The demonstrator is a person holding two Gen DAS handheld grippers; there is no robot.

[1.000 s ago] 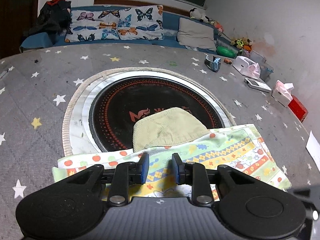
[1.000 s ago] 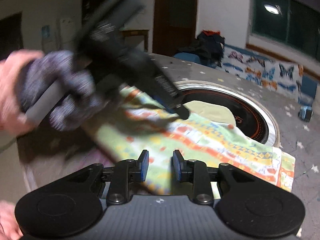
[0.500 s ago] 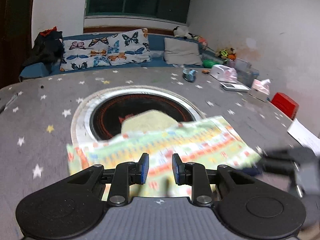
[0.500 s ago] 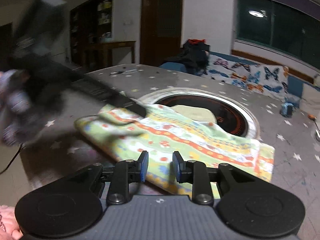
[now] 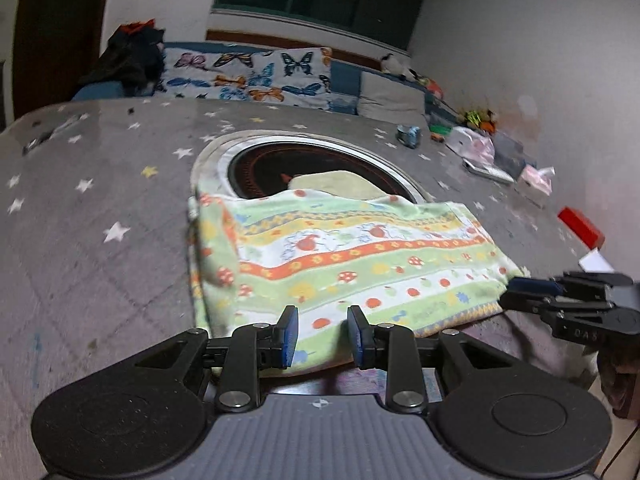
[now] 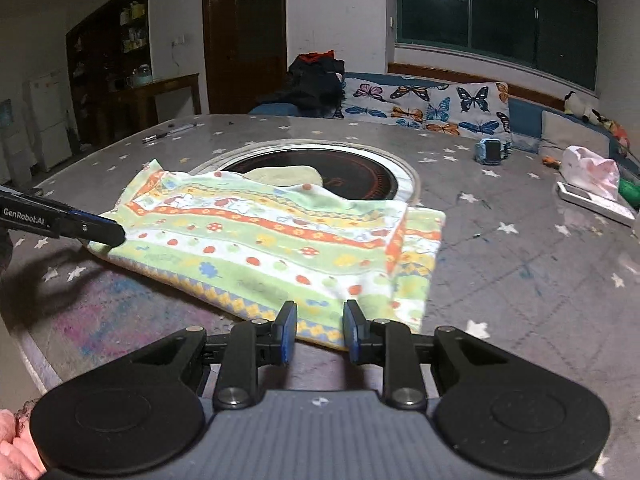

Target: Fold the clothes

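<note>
A folded, brightly patterned green cloth (image 5: 352, 256) lies on the grey star-print table, over the near edge of a round black hotplate (image 5: 320, 164). It also shows in the right wrist view (image 6: 272, 248). A pale yellow cloth (image 5: 340, 182) peeks out behind it on the hotplate. My left gripper (image 5: 322, 336) is open, just above the cloth's near edge. My right gripper (image 6: 318, 330) is open at the cloth's near corner. The right gripper's tip shows in the left wrist view (image 5: 524, 294) beside the cloth's right corner. The left gripper's tip shows in the right wrist view (image 6: 100, 232) at the cloth's left corner.
A blue watch (image 6: 490, 150), a pink-white bag (image 6: 590, 170), a white remote (image 6: 592, 202) and a red box (image 5: 580, 226) lie along the table's far right side. A pen (image 6: 168, 133) lies at the far left. A sofa with butterfly cushions (image 6: 424, 106) stands behind.
Both grippers have pulled back from the cloth. The left gripper has moved from over the cloth to its left corner. The cloth now lies flat and folded.
</note>
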